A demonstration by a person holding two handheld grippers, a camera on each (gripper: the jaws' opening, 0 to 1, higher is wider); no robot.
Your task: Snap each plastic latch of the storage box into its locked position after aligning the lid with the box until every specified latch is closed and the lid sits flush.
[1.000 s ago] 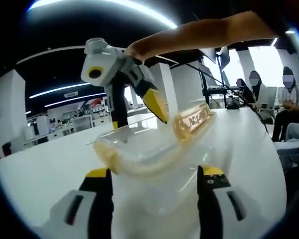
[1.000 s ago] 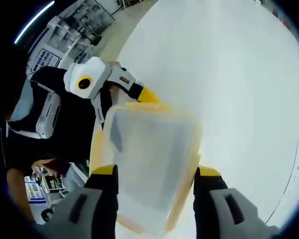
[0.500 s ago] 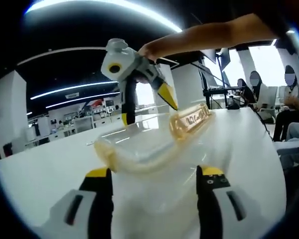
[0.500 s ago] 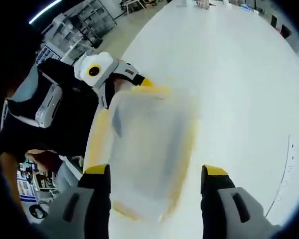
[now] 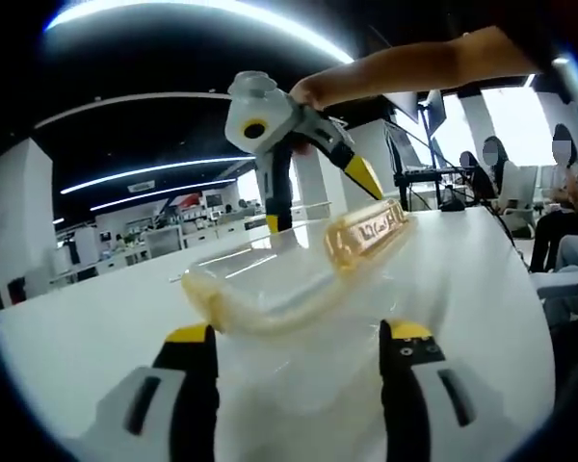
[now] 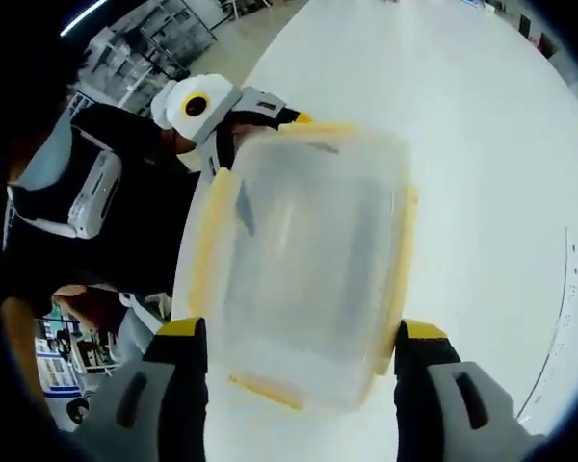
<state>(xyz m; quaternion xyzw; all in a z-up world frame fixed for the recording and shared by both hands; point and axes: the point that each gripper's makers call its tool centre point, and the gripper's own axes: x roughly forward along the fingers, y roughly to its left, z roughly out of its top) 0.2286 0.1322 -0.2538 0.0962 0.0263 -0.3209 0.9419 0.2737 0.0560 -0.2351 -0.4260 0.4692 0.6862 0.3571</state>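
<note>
Storage box (image 6: 313, 260) lies between open jaws, seemingly untouched.

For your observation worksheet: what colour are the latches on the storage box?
Translucent yellow-orange latches on a clear storage box, seen best in the right gripper view.

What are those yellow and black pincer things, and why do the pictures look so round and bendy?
A person is holding a claw tool in each hand. Each claw carries a small fisheye camera, which bends the picture into a circle.

In the left gripper view, the left claw rises from the bottom. Its two yellow-tipped fingers stand apart, right up at the near end of a see-through storage box with yellow latches. The other claw hangs over the box's far end, open, with the person's arm behind it.

The right gripper view looks down from that other claw. You see the lid from above, a yellow latch along its side, and the white table under it. Nothing is lifted; the box sits on the table.
</note>
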